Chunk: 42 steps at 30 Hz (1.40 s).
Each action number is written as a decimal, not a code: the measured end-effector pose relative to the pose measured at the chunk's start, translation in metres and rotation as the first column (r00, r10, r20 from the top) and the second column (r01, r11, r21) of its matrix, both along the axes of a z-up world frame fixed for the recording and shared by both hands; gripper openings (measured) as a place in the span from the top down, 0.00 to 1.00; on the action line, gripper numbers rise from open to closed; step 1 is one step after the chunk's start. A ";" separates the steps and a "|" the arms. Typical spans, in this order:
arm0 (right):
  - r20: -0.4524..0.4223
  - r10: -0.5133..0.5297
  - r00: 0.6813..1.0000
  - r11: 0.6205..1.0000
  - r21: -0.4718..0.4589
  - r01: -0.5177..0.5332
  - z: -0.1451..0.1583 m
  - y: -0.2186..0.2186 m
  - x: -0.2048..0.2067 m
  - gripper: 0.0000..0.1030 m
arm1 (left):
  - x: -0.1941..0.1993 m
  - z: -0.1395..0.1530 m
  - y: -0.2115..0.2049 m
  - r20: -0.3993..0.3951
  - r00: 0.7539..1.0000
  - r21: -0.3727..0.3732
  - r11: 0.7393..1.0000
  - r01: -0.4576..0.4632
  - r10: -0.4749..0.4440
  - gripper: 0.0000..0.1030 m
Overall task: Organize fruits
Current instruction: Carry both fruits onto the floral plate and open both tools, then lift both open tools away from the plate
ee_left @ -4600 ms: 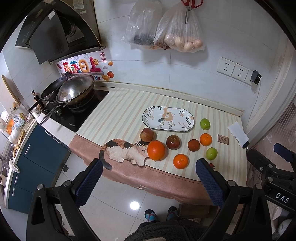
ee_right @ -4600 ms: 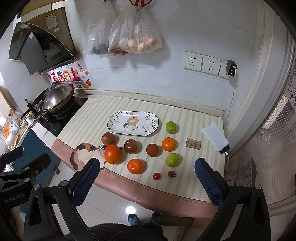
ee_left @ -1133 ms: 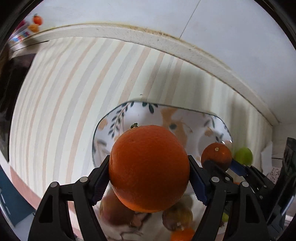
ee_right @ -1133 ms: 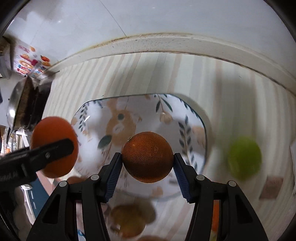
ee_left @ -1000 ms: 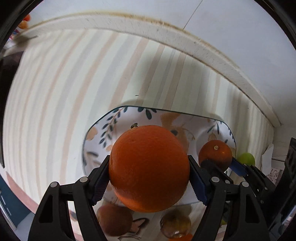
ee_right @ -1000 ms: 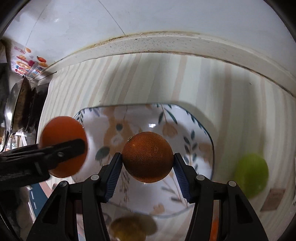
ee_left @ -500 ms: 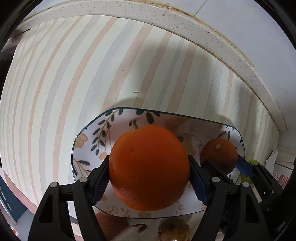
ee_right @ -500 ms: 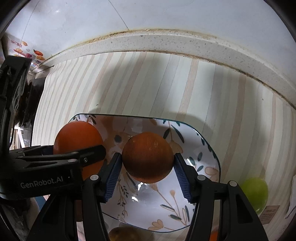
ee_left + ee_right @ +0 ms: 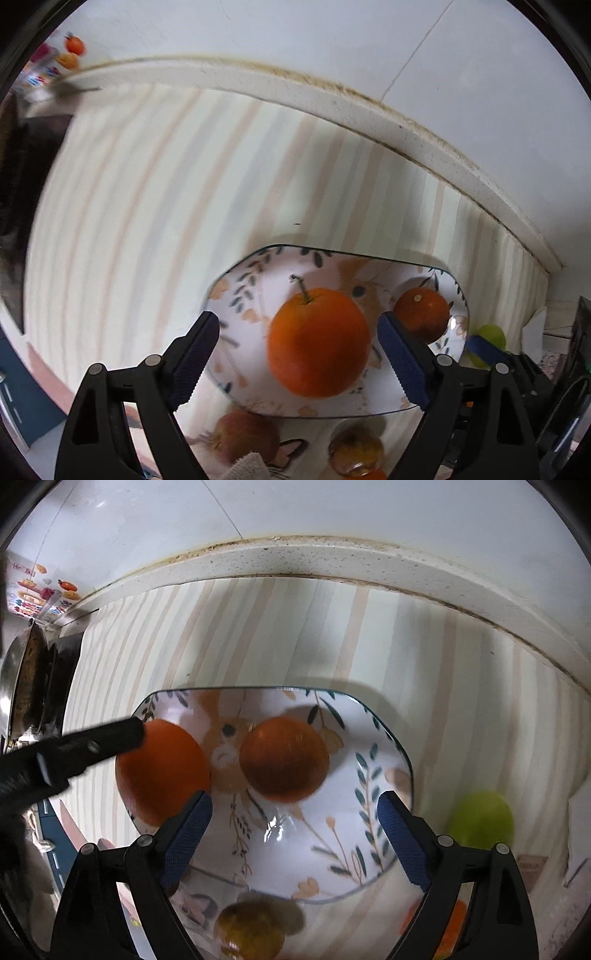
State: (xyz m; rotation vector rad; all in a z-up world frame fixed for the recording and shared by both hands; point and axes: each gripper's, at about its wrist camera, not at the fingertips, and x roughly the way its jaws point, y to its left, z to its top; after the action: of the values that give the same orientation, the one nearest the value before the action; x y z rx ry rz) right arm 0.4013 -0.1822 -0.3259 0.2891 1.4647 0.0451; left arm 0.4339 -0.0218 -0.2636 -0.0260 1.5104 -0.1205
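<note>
A large orange (image 9: pixel 318 341) with a stem rests on the patterned oval plate (image 9: pixel 240 291), between the fingers of my open left gripper (image 9: pixel 299 356), which no longer touch it. A smaller dark orange (image 9: pixel 421 314) rests on the plate's right side. In the right wrist view the smaller orange (image 9: pixel 283 758) lies on the plate (image 9: pixel 373 775) just beyond my open right gripper (image 9: pixel 291 830). The large orange (image 9: pixel 160 770) sits to its left, partly behind the left gripper's finger.
A green fruit (image 9: pixel 480 821) lies right of the plate on the striped counter (image 9: pixel 147 192). Brownish fruits (image 9: pixel 245 435) (image 9: pixel 251 930) and an orange one (image 9: pixel 447 919) lie near the plate's front edge. The wall ledge (image 9: pixel 332 557) runs behind; a wok (image 9: pixel 26 679) stands far left.
Both grippers have opened and let go of their oranges, which now rest on the plate. Both grippers have drawn back a little.
</note>
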 end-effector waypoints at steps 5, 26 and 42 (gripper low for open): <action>0.032 0.007 0.999 0.999 -0.039 -0.006 0.026 0.000 -0.030 0.09 | -0.029 0.022 0.014 0.069 0.997 0.031 0.999 -0.026 0.024 0.15; 0.212 0.003 0.977 0.997 -0.070 0.012 0.143 0.025 -0.144 0.09 | -0.159 0.119 0.025 0.289 0.957 0.026 1.000 -0.015 0.007 0.15; 0.223 -0.111 0.968 0.994 0.014 0.111 0.161 -0.006 -0.154 0.09 | -0.168 0.107 0.060 0.248 0.965 0.038 0.995 -0.097 0.084 0.15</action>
State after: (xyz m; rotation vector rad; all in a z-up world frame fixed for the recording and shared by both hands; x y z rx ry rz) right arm 0.2477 -0.1878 -0.1648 0.3557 1.2229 -0.0115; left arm 0.2660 0.0380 -0.1563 -0.0390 1.2612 -0.0118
